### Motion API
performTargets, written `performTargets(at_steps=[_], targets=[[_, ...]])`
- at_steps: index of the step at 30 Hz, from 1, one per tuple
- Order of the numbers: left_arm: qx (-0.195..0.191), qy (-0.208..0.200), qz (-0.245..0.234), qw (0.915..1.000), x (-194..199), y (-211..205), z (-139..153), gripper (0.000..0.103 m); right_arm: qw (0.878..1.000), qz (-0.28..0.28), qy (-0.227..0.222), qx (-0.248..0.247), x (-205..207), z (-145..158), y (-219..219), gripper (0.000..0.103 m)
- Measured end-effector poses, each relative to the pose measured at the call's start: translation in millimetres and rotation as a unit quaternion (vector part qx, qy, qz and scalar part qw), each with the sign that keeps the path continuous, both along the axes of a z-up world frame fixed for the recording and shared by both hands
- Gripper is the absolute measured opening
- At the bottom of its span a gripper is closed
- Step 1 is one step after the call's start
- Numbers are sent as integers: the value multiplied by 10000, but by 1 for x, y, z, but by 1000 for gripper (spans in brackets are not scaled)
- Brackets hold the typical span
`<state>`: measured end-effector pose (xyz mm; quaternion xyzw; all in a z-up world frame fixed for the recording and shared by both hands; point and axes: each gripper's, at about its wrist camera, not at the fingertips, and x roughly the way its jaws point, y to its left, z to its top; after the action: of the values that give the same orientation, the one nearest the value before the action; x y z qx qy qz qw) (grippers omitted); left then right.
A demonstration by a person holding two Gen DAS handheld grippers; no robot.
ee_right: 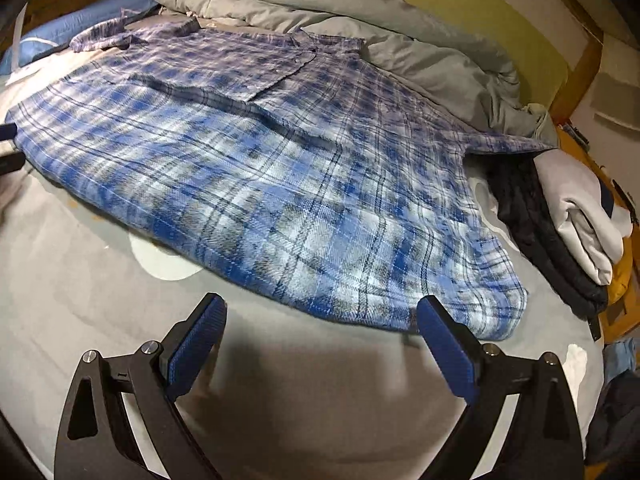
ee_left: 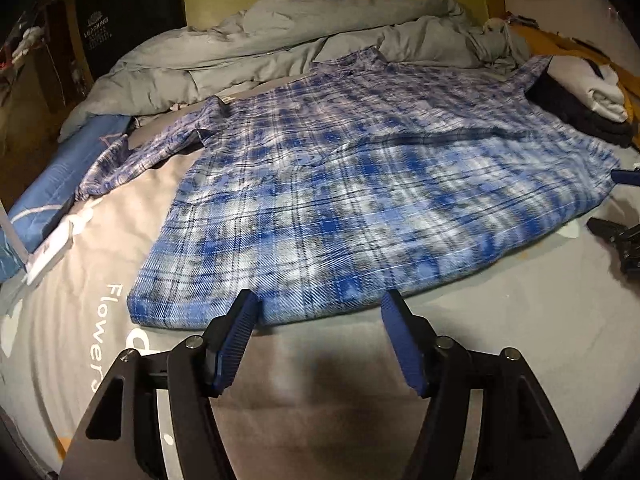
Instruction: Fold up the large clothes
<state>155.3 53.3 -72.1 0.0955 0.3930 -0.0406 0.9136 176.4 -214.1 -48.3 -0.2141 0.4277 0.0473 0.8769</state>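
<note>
Plaid shirt flat, collar away, hem toward both claws.

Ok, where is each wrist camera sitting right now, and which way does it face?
Left wrist: low over the bed's near edge, by the plaid shirt hem's left part, looking toward the grey duvet; the open left claw shows.
Right wrist: low at the hem's right corner, facing the same way; the open right claw shows.
Shared: the shirt, the duvet, and the folded clothes stack; the right claw also shows at the left view's right edge.
</note>
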Motion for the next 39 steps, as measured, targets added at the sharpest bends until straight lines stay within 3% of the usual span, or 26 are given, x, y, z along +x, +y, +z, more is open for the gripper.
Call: performTargets(at_steps=[9,13,15,17,18,19,21,22,23,25,28,32,36,39], targets=[[289,-54,313,9991,18,9,-11,70,9969,-775,96,131,21,1,-40,100],[409,-75,599,9973,28,21,-12,73,9913,-1263,-25,-373,35,2,-60,101],[441,-73,734,9963,31,27,-13,73,9893,-1418,-30,-345,41,3,-70,100],[456,-83,852,9953,33,33,-13,70,9901,-1371,195,226,43,5,-80,75],[415,-93,868,9953,34,35,-12,66,9888,-1321,317,612,44,7,-84,57],[396,-96,867,9954,35,36,-11,53,9867,-1313,386,873,45,8,-88,51],[454,-130,834,9954,35,35,-11,33,9884,-1330,280,681,45,8,-86,31],[538,-186,814,9951,34,33,-11,14,9899,-1308,218,499,45,7,-84,22],[649,-326,820,9940,32,32,-9,7,9906,-1292,180,405,45,7,-81,19],[581,-616,833,9929,26,32,-2,4,9903,-1324,70,413,42,8,-79,4],[156,-931,936,9911,12,43,20,4,9863,-1380,-284,856,34,22,-85,3],[-249,-955,998,9901,-18,62,41,4,9807,-1304,-656,1303,6,51,-92,3],[-245,-958,744,9923,-62,68,52,4,9782,-1209,-713,1529,-42,67,-92,3],[-217,-720,542,9957,-85,67,51,4,9790,-1179,-571,1562,-69,67,-96,4]])
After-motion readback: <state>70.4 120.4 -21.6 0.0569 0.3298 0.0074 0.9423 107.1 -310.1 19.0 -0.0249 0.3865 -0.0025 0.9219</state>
